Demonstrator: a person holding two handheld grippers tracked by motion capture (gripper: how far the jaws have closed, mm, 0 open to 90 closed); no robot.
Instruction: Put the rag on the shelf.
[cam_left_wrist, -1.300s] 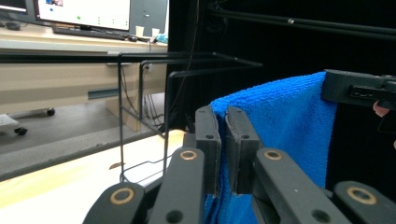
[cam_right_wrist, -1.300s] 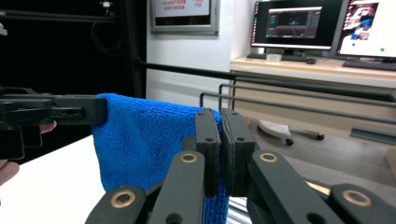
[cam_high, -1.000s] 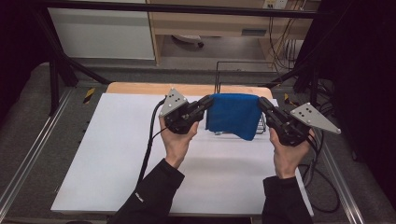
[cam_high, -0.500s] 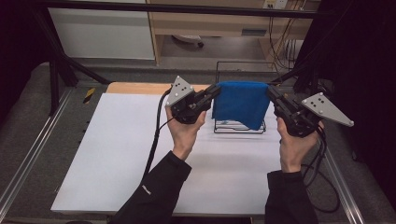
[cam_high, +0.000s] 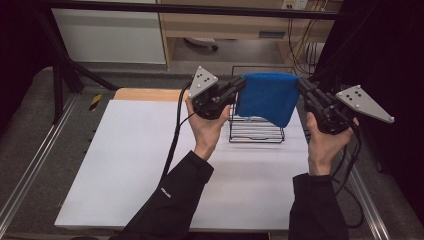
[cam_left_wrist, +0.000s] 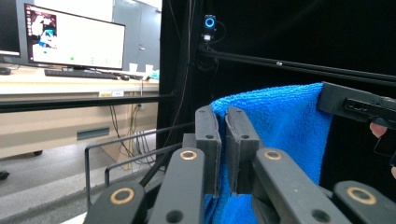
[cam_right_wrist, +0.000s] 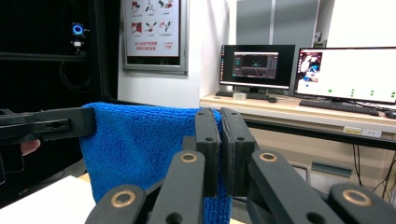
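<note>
With both grippers, left (cam_high: 239, 86) and right (cam_high: 303, 86), pinching the towel (cam_high: 266, 98) above the rack (cam_high: 256, 131), we next drape it over the top bar.

In the high view both forearms rise from the bottom edge in dark sleeves. The left gripper (cam_high: 239, 86) sits just left of centre, the right gripper (cam_high: 303, 87) toward the right, both raised with jaws clamped together, tips pointing inward at each other.
</note>
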